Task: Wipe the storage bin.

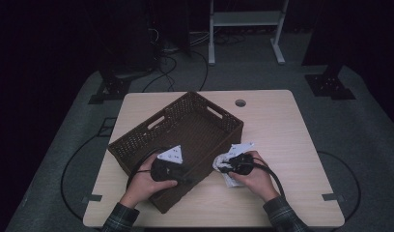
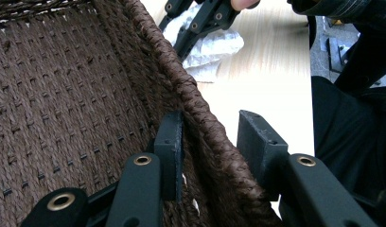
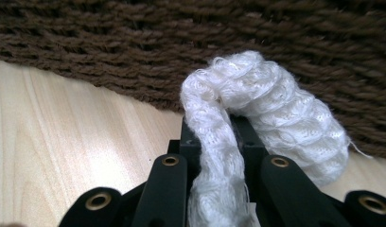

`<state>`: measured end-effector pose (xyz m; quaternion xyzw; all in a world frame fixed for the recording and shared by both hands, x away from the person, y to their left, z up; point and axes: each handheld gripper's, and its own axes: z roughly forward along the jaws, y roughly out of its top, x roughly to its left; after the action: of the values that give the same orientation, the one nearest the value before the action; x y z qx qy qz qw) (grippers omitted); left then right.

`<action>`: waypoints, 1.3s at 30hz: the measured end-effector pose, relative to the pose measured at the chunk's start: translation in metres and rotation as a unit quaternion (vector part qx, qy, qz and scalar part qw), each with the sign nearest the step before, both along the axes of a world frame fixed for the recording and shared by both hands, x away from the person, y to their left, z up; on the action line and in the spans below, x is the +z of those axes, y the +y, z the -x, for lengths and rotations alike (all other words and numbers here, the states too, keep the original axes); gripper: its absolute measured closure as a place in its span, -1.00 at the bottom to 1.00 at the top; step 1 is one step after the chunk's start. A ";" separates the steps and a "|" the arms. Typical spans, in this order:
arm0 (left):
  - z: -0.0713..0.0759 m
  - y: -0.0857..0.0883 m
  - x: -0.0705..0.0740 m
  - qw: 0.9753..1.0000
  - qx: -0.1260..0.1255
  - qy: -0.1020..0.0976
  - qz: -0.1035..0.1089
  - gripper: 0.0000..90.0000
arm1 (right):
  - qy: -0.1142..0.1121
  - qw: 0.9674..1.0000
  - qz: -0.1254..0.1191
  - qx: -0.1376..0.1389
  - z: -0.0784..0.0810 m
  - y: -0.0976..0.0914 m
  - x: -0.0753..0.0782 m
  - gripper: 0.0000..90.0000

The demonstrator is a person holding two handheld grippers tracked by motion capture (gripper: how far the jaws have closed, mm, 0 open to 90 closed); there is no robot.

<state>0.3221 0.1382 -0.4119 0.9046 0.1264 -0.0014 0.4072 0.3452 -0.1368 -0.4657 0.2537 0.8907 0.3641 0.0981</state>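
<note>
The work stood on a pale wood-grain table [image 1: 282,135] with rounded corners and a small round cable hole [image 1: 240,103] near its far edge. Around it lay grey floor [image 1: 369,130] crossed by black cables [image 1: 172,67], and beyond that the room went dark, with only the legs of a white frame [image 1: 246,29] showing at the back and dark stands at either side.

A dark brown woven basket [image 1: 185,130] sat slantwise on the left half of the table, cut-out handles in its walls, its inside bare in the high view. The left gripper [image 1: 172,169] was at the basket's near wall; in the left gripper view its jaws straddled the braided rim [image 2: 200,118], one inside the basket and one outside. The inner jaw lay against the weave, while a gap showed between the rim and the outer jaw, so the claw stood spread around the wall rather than pinching it.

The right gripper [image 1: 233,164] was just right of the basket, low over the tabletop. Its jaws were pressed together on a white knitted cloth [image 3: 257,104], a strand of which ran down between them while the rest bunched up past the tips. The cloth sat on the table just outside the basket's wall, close beside the weave; whether it touched could not be told
</note>
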 end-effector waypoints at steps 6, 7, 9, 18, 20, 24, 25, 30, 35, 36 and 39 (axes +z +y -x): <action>0.000 0.000 0.000 1.000 0.000 0.000 -0.001 0.37 | 0.015 1.000 0.003 0.001 0.001 0.002 -0.006 0.72; 0.000 0.000 0.000 1.000 0.000 0.000 0.000 0.37 | 0.017 1.000 0.006 0.003 0.000 0.002 -0.007 0.72; 0.000 0.000 0.000 1.000 0.000 0.000 0.000 0.37 | 0.014 1.000 0.010 0.006 0.001 0.002 -0.007 0.72; 0.000 0.000 0.000 1.000 0.000 0.000 0.000 0.37 | 0.027 0.999 0.016 0.010 0.003 0.002 -0.007 0.72; 0.000 0.000 0.000 1.000 0.000 0.000 0.000 0.37 | 0.024 1.000 0.014 0.009 0.005 0.002 -0.006 0.72; 0.000 0.000 0.000 1.000 0.000 0.000 0.000 0.37 | 0.014 1.000 -0.005 0.009 0.006 -0.001 0.001 0.72; 0.000 0.000 0.000 1.000 0.000 0.000 0.000 0.37 | 0.008 1.000 -0.009 0.010 0.006 -0.002 0.004 0.72; 0.000 0.000 0.000 1.000 0.000 0.000 0.000 0.37 | -0.009 0.999 -0.030 0.005 0.009 -0.005 0.015 0.72; 0.000 0.000 0.000 1.000 0.000 0.001 0.000 0.37 | -0.030 0.998 -0.058 0.002 0.012 -0.011 0.030 0.72; 0.000 0.000 0.000 1.000 0.000 0.001 0.000 0.37 | -0.033 0.997 -0.063 0.001 0.013 -0.012 0.033 0.72; 0.000 0.000 0.000 1.000 0.000 0.001 0.000 0.37 | -0.045 0.996 -0.075 0.000 0.015 -0.015 0.041 0.72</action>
<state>0.3223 0.1381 -0.4119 0.9046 0.1268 -0.0017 0.4069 0.3305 -0.1514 -0.4243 0.2436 0.8557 0.4410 0.1184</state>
